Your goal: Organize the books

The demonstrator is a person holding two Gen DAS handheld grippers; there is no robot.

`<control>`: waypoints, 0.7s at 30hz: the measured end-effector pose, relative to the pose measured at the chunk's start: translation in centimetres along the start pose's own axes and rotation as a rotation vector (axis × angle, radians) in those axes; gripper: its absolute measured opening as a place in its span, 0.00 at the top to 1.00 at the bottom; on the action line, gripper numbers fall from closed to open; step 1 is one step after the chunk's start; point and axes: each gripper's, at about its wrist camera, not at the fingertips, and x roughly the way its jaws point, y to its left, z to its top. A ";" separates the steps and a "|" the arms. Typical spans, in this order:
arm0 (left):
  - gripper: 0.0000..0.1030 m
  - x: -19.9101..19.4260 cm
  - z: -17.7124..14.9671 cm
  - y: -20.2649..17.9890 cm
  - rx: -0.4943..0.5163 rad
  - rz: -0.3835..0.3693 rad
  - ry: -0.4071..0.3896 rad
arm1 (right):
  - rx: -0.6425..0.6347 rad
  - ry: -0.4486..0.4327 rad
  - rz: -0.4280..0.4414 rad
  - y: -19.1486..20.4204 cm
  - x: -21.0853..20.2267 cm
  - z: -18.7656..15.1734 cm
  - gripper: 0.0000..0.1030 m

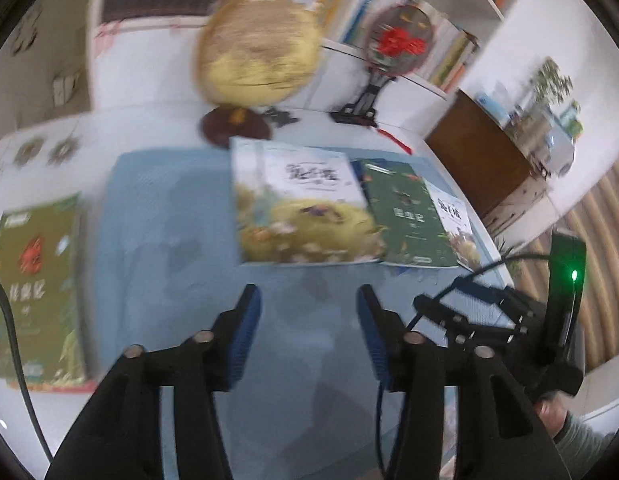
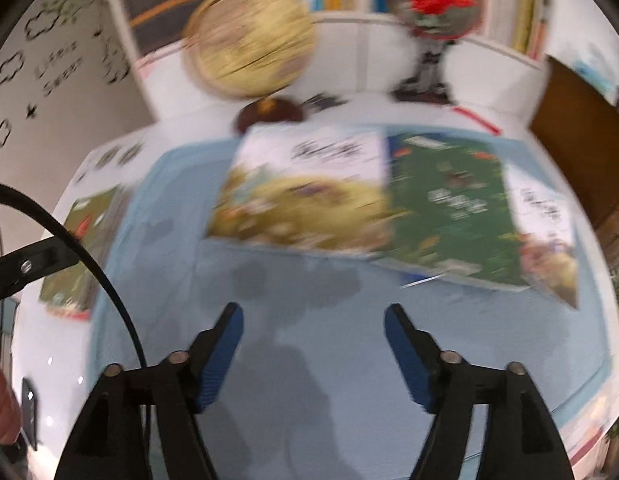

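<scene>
A: Both the left gripper (image 1: 307, 300) and right gripper (image 2: 313, 320) have fingers spread wide, holding nothing.

B: The books (image 2: 301, 200) lie flat on the blue mat (image 2: 309, 360) beyond. They look thin and bendy, so pinch an edge.
</scene>
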 end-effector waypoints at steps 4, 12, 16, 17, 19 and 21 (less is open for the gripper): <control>0.13 3.2 1.9 -5.2 0.068 -0.027 -0.024 | 0.042 0.023 -0.010 -7.2 1.1 1.5 0.23; 0.13 17.0 7.0 -10.9 0.048 -0.034 0.084 | 0.128 0.099 0.031 -18.9 6.1 4.6 0.23; 0.15 22.5 8.3 -12.3 0.084 -0.015 0.112 | 0.102 0.118 0.056 -20.8 8.6 5.7 0.23; 0.15 23.4 8.6 -12.6 0.093 -0.017 0.116 | 0.094 0.122 0.059 -21.0 8.9 5.8 0.23; 0.15 25.2 9.2 -12.5 0.103 -0.023 0.126 | 0.077 0.106 0.058 -21.4 9.6 6.3 0.24; 0.15 27.0 9.6 -12.7 0.105 -0.041 0.183 | 0.072 0.107 0.058 -21.9 10.3 6.7 0.29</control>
